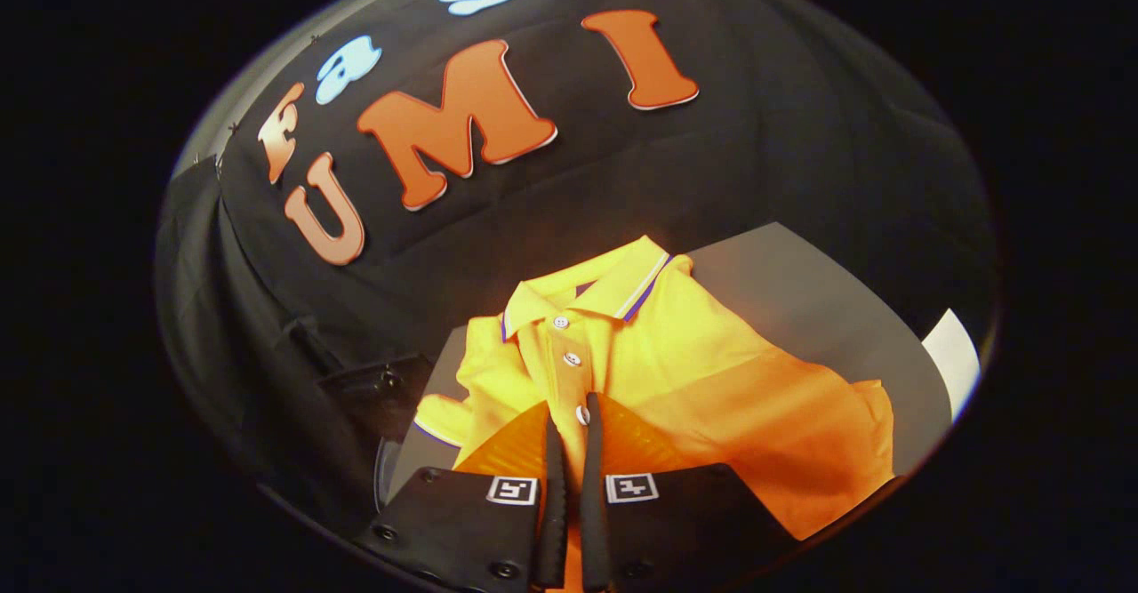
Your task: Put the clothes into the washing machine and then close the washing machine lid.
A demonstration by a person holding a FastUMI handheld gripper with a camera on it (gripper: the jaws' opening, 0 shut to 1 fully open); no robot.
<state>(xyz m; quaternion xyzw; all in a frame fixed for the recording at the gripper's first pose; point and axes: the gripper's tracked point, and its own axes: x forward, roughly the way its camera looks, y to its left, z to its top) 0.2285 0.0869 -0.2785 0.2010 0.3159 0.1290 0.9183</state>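
Observation:
A yellow-orange polo shirt point(711, 380) lies spread on a grey table point(800, 291), collar pointing away from me toward the booth wall. Its button placket runs straight down into my gripper point(571, 415). The two fingers stand almost together with only a thin strip of the shirt's fabric between them, pinched at the placket. One white button point(582, 415) sits right at the fingertips, and two more buttons lie beyond them toward the collar. The shirt's lower part is hidden under the gripper body.
To the left of the shirt, past the table's edge, is a dark object point(382, 388) with screws and a curved rim; what it is I cannot tell. A white flat thing point(953, 357) lies at the table's far right. The black cloth wall rises behind the table.

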